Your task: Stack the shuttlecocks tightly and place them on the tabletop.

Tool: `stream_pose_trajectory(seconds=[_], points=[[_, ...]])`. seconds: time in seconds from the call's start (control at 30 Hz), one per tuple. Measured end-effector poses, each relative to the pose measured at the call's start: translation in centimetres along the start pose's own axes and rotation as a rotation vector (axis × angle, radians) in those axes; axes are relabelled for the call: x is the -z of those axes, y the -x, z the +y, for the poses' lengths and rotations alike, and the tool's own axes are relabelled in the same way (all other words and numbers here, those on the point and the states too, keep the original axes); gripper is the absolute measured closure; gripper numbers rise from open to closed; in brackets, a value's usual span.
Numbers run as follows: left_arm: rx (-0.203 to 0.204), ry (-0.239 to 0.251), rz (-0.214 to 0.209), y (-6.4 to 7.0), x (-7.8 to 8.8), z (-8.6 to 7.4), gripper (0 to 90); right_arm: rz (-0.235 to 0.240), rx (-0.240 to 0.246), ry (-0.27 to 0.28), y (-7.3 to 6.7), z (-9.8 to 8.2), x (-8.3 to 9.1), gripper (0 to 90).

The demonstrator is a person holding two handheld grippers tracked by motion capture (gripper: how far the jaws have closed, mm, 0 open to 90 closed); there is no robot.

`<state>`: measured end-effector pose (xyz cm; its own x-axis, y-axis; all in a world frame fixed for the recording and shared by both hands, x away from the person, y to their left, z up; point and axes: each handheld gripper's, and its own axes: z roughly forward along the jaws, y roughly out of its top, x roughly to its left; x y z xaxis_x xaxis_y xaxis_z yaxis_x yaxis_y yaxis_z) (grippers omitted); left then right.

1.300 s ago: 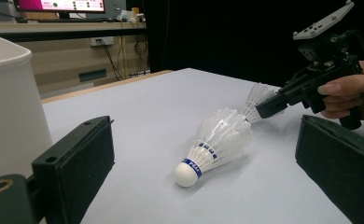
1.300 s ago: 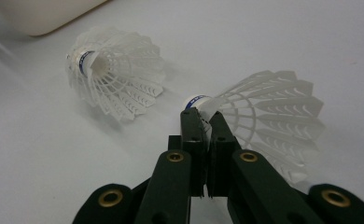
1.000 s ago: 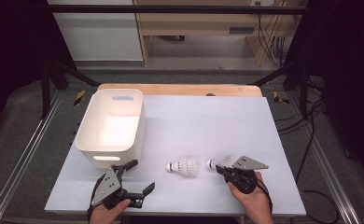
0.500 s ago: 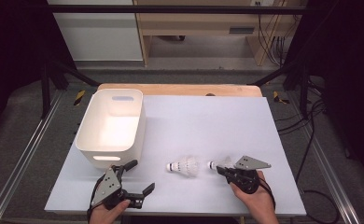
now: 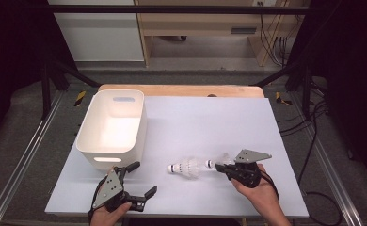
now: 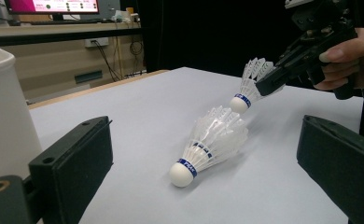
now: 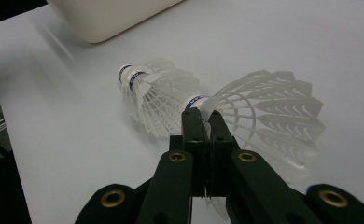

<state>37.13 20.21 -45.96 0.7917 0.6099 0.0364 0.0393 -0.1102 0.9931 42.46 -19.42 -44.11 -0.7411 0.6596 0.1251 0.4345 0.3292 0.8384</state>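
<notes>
Shuttlecock [image 5: 221, 159] in the high view sits pinched in the right gripper [image 5: 225, 165], near the front of the white table [image 5: 210, 122], its cork pointing left. A second shuttlecock [image 5: 186, 167] lies on its side just left of it, cork also to the left; whether the two feather skirts touch cannot be told from here. The left gripper [image 5: 137, 181] rests at the table's front left with its jaws spread apart and nothing between them, held by the person's left hand [image 5: 108, 214]. A white plastic bin [image 5: 111, 125] stands just behind it, toward the table's left edge. The right hand [image 5: 257, 188] grips the right tool from below.

From the left gripper view, its own two black jaws stand wide apart at either side of the frame. The lying shuttlecock [image 6: 210, 142] rests on the table between and beyond them, cork toward the camera. Farther off, the held shuttlecock [image 6: 250, 86] hangs clear above the table surface, cork tilted down, clamped by the right gripper [image 6: 271, 81]. The bin's wall [image 6: 3, 112] fills the left edge.

From the right gripper view, the jaws are clamped together on the feather skirt of the held shuttlecock [image 7: 264, 112], next to its cork. The second shuttlecock [image 7: 154, 95] lies just beyond, and the bin [image 7: 110, 16] stands at the top.
</notes>
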Motion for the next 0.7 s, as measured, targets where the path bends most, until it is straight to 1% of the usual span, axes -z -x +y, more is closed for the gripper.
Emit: stream_pose_trajectory(seconds=[0.2,0.4,0.47,0.7], points=[[0.009,0.007,0.007,-0.1,0.1,0.0,3.3,0.019,0.011,-0.014,-0.6,0.2,-0.7,89.2],[0.011,0.011,0.007,-0.2,0.2,0.0,3.3,0.032,0.021,-0.021,-0.9,0.5,-1.5,89.2],[0.013,0.010,0.008,-0.2,0.1,0.0,3.2,0.039,0.030,-0.025,-1.3,0.6,-1.9,89.2],[0.011,0.009,0.010,-0.2,0.2,0.0,3.3,0.054,0.016,-0.008,-1.5,0.4,-2.3,89.2]])
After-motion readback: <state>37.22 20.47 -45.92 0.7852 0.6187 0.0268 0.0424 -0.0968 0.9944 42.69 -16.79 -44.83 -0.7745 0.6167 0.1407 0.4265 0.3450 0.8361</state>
